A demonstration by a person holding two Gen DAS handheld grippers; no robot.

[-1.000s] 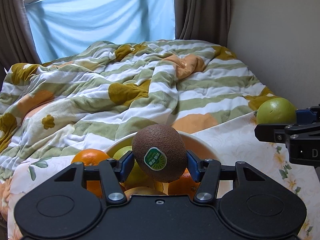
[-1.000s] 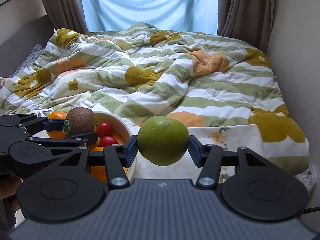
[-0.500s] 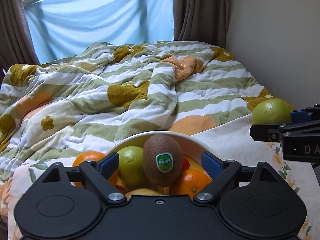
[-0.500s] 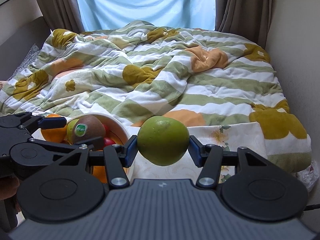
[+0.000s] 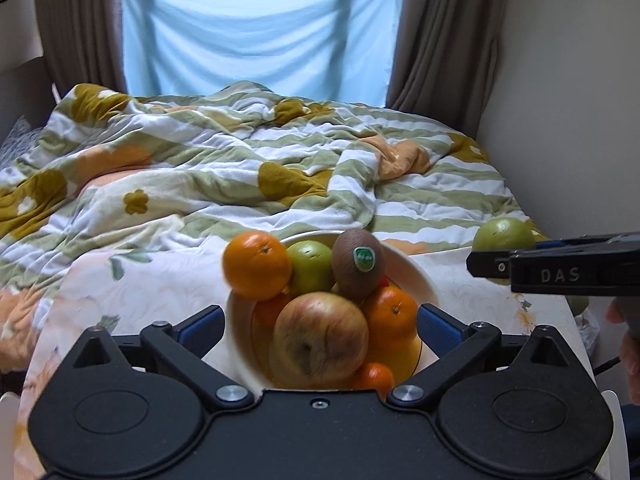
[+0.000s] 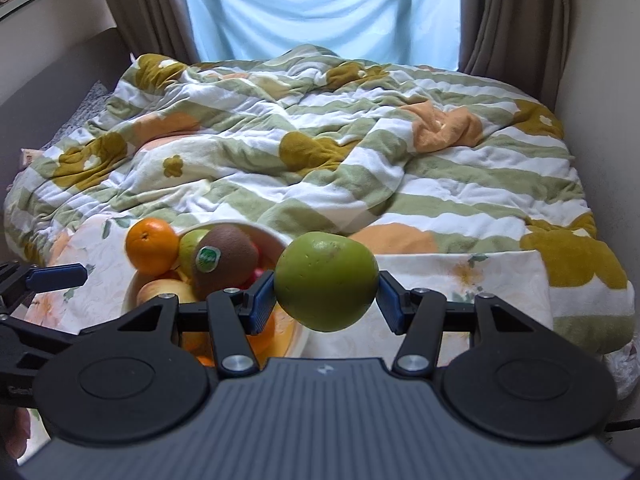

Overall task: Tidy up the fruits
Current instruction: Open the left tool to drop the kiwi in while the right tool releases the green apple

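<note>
Your left hand-held gripper [image 5: 318, 326] body covers the near rim of the white bowl [image 5: 430, 284], and the big apple [image 5: 322, 340] hides most of what lies under it; a small orange [image 5: 374, 376] only peeks out beside it. From the right wrist view your right hand-held gripper [image 6: 326, 300] blocks the bowl's near half. Your left gripper sits level and low in front of the bowl, its jaws spread wide and holding nothing, one on either side of the fruit pile. The kiwi [image 5: 358, 266] with its green sticker rests on top of the pile, beyond and between those jaws, leaning against a green fruit [image 5: 310, 266] and an orange [image 5: 256, 264]. Your right gripper hangs level to the bowl's right, clamped on the large green citrus [image 6: 326, 280], which is clear of the flowered cloth on the desk [image 6: 500, 276].
</note>
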